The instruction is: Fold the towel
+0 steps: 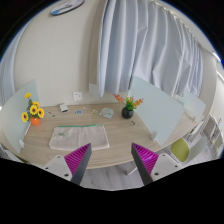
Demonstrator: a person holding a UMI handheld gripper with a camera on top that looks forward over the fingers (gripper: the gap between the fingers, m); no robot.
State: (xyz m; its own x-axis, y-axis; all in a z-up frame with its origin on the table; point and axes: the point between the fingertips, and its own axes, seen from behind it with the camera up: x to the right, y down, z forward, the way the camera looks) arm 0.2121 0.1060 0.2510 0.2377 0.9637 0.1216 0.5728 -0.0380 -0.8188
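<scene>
Approach step, by my read: nothing grasped, towel untouched.

Table (45,140) is the landmark, a long wooden top. One towel (72,135), greyish, lies flat around mid-table, well ahead of the gripper (112,158) and a bit left of its centreline. Gripper fingers are spread wide with magenta pads showing, nothing between them, hovering off the table's near edge.

Next move likely calls for dropping forward to a towel edge or corner, pinching one layer and lifting it across.

Counts: one table, one towel, two flower pots: yellow flowers (32,110) at the table's left end, orange flowers (127,107) near its far right. One small card (64,106) towards the table's far edge. A few flat items beside the towel, too small to identify.
</scene>
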